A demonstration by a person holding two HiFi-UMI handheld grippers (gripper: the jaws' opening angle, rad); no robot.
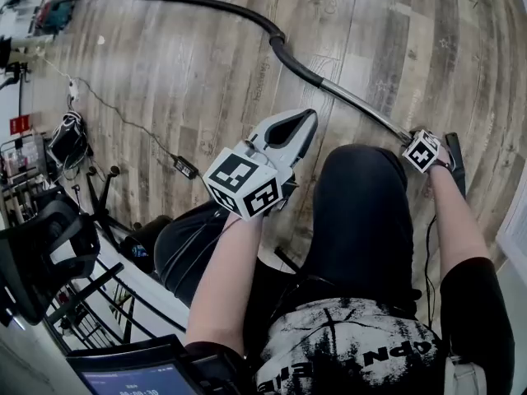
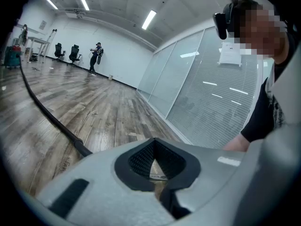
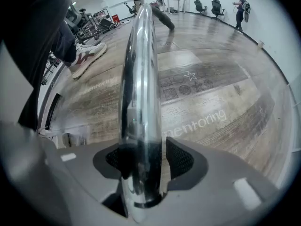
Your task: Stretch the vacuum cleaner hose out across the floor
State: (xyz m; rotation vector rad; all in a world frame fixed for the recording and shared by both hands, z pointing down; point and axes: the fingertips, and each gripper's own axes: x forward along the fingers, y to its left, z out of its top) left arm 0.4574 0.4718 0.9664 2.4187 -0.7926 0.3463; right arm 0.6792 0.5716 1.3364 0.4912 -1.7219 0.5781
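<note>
The black vacuum hose (image 1: 165, 0) runs from the top left across the wood floor to a curved handle (image 1: 280, 41), then on as a chrome tube (image 1: 362, 105) toward the lower right. My right gripper (image 1: 413, 141) points steeply down over the tube's near end. In the right gripper view the chrome tube (image 3: 141, 102) lies between the jaws of the right gripper (image 3: 150, 159), with a gap showing at the right pad (image 3: 181, 159). My left gripper (image 1: 306, 122) hovers shut and empty above a knee. In its own view the left gripper (image 2: 157, 173) faces the hose (image 2: 47, 112).
A teal vacuum body (image 1: 53, 15) sits at the hose's far end. A power brick with cable (image 1: 185, 167), a chair base (image 1: 107, 196) and a cart (image 1: 25, 171) crowd the left side. A glass wall (image 2: 211, 93) stands on the right. A shoe (image 3: 87, 55) is beside the tube.
</note>
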